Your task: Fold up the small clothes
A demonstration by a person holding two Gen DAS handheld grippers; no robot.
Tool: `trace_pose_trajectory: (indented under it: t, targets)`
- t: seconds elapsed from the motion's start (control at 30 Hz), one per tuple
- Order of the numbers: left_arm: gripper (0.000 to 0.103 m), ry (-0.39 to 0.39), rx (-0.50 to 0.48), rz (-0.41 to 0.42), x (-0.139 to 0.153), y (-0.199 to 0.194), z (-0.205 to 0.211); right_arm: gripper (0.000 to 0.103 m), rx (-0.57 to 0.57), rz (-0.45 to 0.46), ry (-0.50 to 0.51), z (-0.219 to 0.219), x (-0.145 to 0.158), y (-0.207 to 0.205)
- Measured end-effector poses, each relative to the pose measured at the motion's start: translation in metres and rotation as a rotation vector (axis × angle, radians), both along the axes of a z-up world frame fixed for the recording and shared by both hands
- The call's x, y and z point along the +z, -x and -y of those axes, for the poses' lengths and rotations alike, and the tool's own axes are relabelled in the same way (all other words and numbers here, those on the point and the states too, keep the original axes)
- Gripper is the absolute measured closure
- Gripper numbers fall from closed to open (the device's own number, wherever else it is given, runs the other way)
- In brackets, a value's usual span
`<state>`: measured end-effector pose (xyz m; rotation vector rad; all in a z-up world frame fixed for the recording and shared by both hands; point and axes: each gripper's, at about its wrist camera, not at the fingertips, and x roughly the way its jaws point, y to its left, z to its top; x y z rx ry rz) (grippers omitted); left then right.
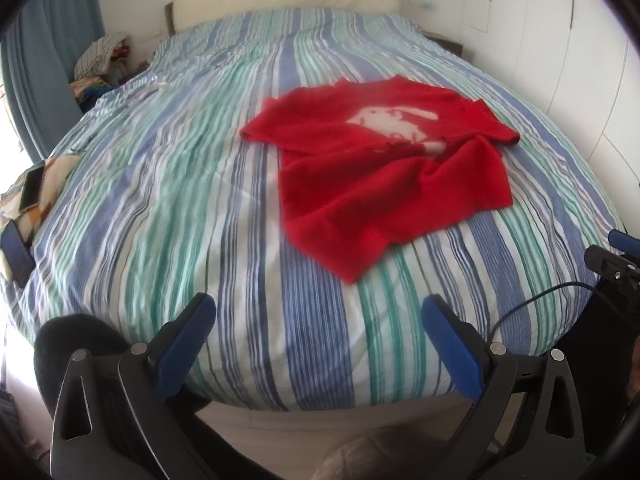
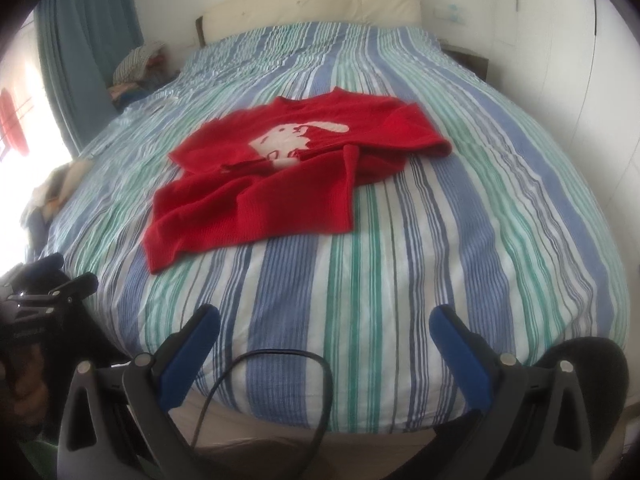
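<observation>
A small red sweater [image 1: 384, 168] with a white animal print lies crumpled on the striped bed cover [image 1: 180, 184], its lower part folded up over the print. It also shows in the right wrist view [image 2: 272, 184], left of centre. My left gripper [image 1: 318, 312] is open and empty, above the bed's near edge, short of the sweater. My right gripper [image 2: 324, 322] is open and empty, also at the near edge, with the sweater ahead and to the left. The right gripper shows at the right edge of the left wrist view [image 1: 612, 260].
A cream headboard [image 2: 316, 0] stands at the far end. A pile of clothes [image 1: 102, 64] sits beside the bed at the far left. Two phones [image 1: 32, 190] lie at the left edge. A black cable [image 2: 276, 392] loops by my right gripper. White wardrobe doors [image 1: 580, 60] line the right.
</observation>
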<state>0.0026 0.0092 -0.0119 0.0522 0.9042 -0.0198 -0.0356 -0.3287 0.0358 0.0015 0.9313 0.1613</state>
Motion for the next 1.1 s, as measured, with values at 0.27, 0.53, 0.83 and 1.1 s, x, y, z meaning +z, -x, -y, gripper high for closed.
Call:
trace_pose_trajectory:
  t: [0.27,0.53,0.83,1.1]
  targets:
    - [0.000,0.028,0.016,-0.024,-0.004,-0.004,-0.004,0.000,-0.045,0.033,-0.040,0.007,0.012,0.002]
    - [0.000,0.037,0.019,-0.008,0.000,0.004,-0.004,0.000,-0.081,0.017,-0.028,0.003,0.010,0.006]
    - [0.000,0.053,0.010,0.023,0.014,0.017,-0.002,0.000,-0.104,0.076,0.008,0.003,0.021,0.017]
    - [0.000,0.087,-0.037,0.113,0.046,0.026,0.011,0.000,-0.114,0.158,-0.009,-0.007,0.045,0.033]
